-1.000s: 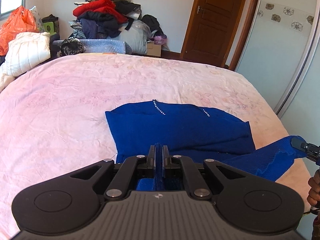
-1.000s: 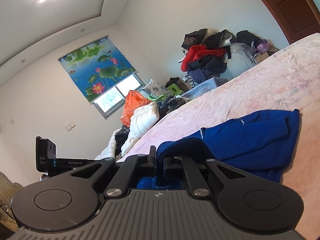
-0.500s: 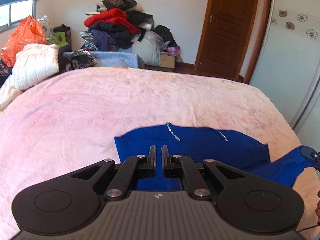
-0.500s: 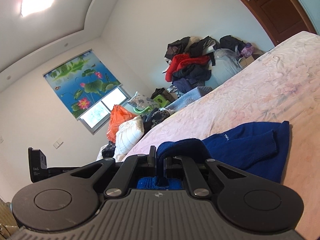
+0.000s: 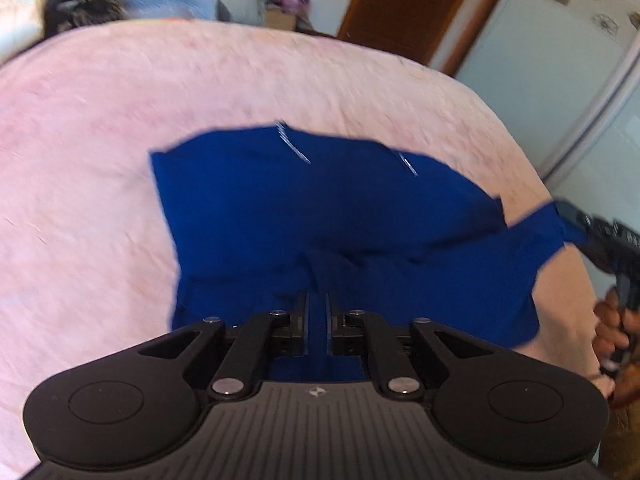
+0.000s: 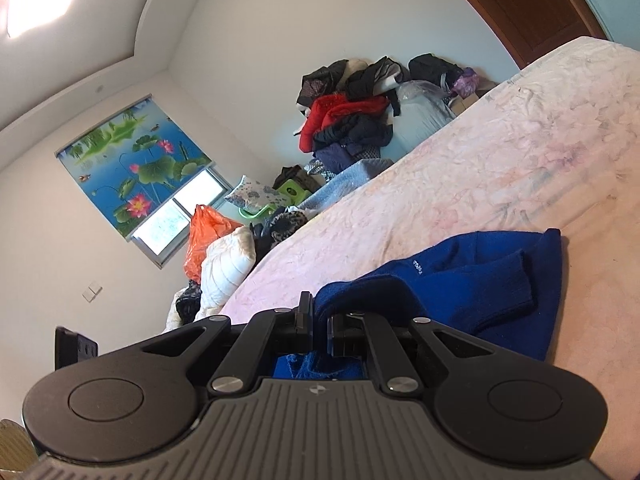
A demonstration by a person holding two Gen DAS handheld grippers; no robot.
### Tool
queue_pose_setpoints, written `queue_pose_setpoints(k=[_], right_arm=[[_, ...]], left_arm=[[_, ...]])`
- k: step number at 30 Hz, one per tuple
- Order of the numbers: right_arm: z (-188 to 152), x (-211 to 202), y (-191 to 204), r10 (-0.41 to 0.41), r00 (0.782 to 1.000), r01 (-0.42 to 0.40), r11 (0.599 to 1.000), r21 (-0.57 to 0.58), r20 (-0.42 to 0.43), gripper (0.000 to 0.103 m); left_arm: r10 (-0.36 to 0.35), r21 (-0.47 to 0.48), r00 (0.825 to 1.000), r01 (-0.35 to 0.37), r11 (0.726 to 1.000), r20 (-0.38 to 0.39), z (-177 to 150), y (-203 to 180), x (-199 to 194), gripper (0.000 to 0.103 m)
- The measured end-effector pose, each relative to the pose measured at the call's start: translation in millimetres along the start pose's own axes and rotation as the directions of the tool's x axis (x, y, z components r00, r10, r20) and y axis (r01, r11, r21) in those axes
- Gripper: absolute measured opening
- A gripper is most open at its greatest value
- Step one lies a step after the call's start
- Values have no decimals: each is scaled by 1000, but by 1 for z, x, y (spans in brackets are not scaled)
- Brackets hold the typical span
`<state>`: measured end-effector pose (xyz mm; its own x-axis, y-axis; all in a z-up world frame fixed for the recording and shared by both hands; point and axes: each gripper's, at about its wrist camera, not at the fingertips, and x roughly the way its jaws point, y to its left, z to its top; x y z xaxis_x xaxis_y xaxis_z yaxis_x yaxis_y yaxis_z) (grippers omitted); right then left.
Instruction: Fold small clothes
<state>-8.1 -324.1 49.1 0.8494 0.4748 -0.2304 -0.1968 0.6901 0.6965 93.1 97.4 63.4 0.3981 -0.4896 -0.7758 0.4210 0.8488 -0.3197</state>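
Blue sweater (image 5: 328, 200) lies on the pink bed (image 5: 80, 168), body spread flat centre-frame in the left wrist view, two sparkly trim lines at its 12 o'clock edge. Left gripper (image 5: 317, 312): jaws nearly closed, pinching a fold of blue knit at the garment's 6 o'clock hem. Right gripper (image 6: 318, 320): jaws narrow, clamped on the blue fabric, which bunches over the right jaw; in the left view it sits at 3 o'clock, pulling a corner taut off the bed edge. Left view is motion-blurred.

Judgement: mid-fold, near hem lifted. To do it well: keep both grips level and equally tensioned, carry the hem toward 12 o'clock in one arc, land edge on edge, release only once the fabric is flat.
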Motion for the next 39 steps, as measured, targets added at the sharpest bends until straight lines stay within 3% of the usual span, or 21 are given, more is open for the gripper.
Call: queue_pose_setpoints(k=[3, 4, 5, 7, 10, 11, 13, 14, 16, 20, 27, 32, 39], right_arm=[[0, 0, -1, 0, 1000, 0, 1000, 2, 0, 11], [0, 0, 0, 0, 1000, 0, 1000, 1, 0, 11], [0, 0, 0, 0, 1000, 0, 1000, -1, 0, 11], [0, 0, 0, 1, 1000, -1, 1000, -2, 0, 11], [-1, 1, -1, 1, 1000, -1, 1000, -10, -5, 11], [-1, 1, -2, 0, 1000, 0, 1000, -10, -6, 11], [-2, 1, -2, 0, 1000, 0, 1000, -8, -4, 11], [-2, 1, -2, -1, 1000, 1, 1000, -7, -2, 11], [-3, -1, -1, -6, 1000, 6, 1000, -6, 2, 11], [-1, -8, 2, -20, 1000, 20, 1000, -9, 23, 11], [4, -10, 13, 0, 998, 2, 1000, -31, 63, 11], [8, -4, 16, 0, 997, 3, 999, -40, 75, 11], [17, 9, 14, -37, 994, 44, 997, -59, 105, 11]], left_arm=[[-41, 25, 999, 42, 999, -28, -15, -11, 16, 38], [-32, 30, 999, 32, 999, -19, -18, -14, 21, 56], [-15, 30, 1000, 15, 999, 3, -21, -17, 23, 66], [8, 39, 999, -10, 999, 32, -25, -20, 28, 67], [-7, 17, 1000, 7, 1000, 3, -24, -19, 39, 64], [-21, 10, 1000, 21, 1000, -12, -24, -19, 43, 44], [9, 7, 998, -9, 1000, -65, -24, -19, 53, 13], [22, 3, 997, -22, 1000, -71, -24, -18, 55, 6], [17, -12, 999, -17, 1000, -48, -26, -16, 49, 4], [32, 3, 996, -32, 999, 88, -23, -20, 12, 4], [77, -4, 959, -79, 997, 274, -2, -26, -40, 4], [131, -26, 937, -129, 991, 323, 15, -25, -48, 4], [156, -52, 929, -147, 988, 336, 48, -16, -43, 4]])
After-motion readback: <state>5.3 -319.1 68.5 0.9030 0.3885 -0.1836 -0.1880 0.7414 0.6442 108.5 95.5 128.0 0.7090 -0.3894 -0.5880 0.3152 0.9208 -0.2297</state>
